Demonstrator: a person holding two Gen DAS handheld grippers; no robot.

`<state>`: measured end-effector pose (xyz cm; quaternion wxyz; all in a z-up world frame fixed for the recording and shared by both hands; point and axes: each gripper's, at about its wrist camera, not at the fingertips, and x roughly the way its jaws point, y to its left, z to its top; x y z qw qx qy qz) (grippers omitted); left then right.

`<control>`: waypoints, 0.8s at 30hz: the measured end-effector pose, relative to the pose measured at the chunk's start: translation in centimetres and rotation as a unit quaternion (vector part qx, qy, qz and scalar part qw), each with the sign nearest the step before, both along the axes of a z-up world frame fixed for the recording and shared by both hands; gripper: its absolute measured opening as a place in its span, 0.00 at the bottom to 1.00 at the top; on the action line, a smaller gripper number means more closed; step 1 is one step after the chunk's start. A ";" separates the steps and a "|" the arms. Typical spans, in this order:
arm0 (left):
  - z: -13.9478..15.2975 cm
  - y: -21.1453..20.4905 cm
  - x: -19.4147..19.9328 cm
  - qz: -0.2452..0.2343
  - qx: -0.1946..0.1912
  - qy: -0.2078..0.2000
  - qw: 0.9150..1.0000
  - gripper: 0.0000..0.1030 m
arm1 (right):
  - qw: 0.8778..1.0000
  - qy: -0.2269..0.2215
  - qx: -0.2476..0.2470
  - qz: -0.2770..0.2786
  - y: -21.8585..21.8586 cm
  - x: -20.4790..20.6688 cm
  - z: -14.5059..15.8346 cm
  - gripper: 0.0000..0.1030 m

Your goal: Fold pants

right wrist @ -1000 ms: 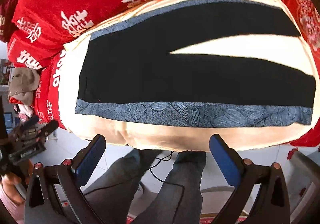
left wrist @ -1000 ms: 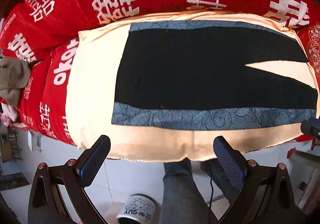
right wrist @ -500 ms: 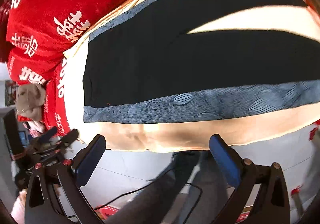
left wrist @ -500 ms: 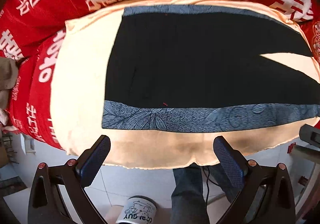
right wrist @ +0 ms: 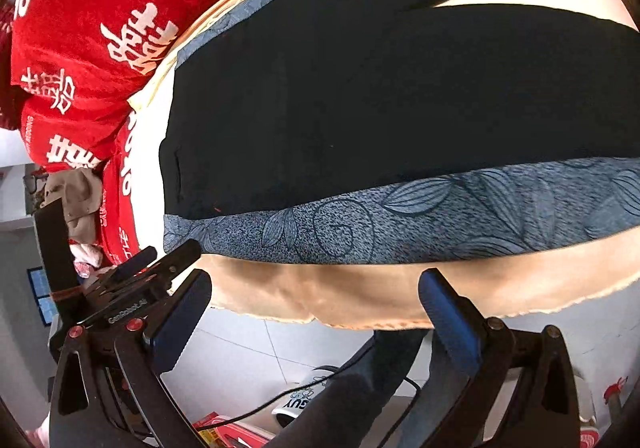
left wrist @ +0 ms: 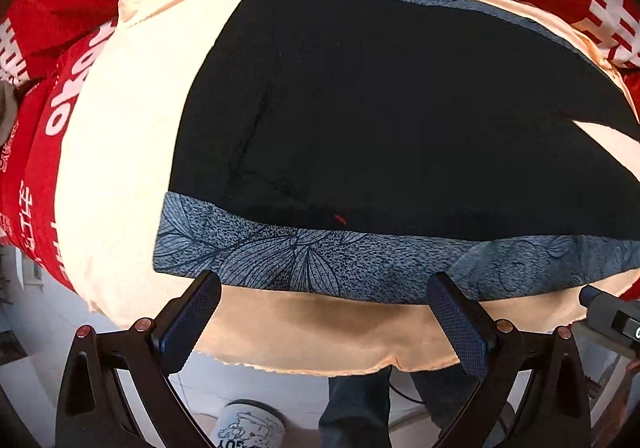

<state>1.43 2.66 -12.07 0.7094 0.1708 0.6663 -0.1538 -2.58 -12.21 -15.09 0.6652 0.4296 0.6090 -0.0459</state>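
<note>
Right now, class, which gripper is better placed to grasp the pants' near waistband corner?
Left gripper: open, its left fingertip right by the pants' near waistband corner; the right gripper sits further along.

Left tongs (left wrist: 324, 314) spread wide, empty, right tongs (right wrist: 316, 312) likewise

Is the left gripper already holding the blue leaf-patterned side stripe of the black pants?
No, the left gripper is open, its fingers apart just short of the blue leaf-patterned stripe of the black pants, which lie flat.
</note>
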 end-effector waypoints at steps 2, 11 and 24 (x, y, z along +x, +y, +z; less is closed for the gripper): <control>-0.6 0.2 -0.1 0.004 0.004 0.000 1.000 1.00 | 1.000 -0.008 0.007 0.000 0.2 0.1 -0.6 1.00; -1.5 1.0 -0.1 0.001 0.017 -0.004 1.000 1.00 | 0.998 -0.025 0.051 -0.025 1.1 -0.2 -3.2 1.00; -1.6 1.8 0.6 0.015 -0.038 0.010 0.999 1.00 | 0.994 -0.045 0.094 -0.034 2.2 -0.2 -4.5 1.00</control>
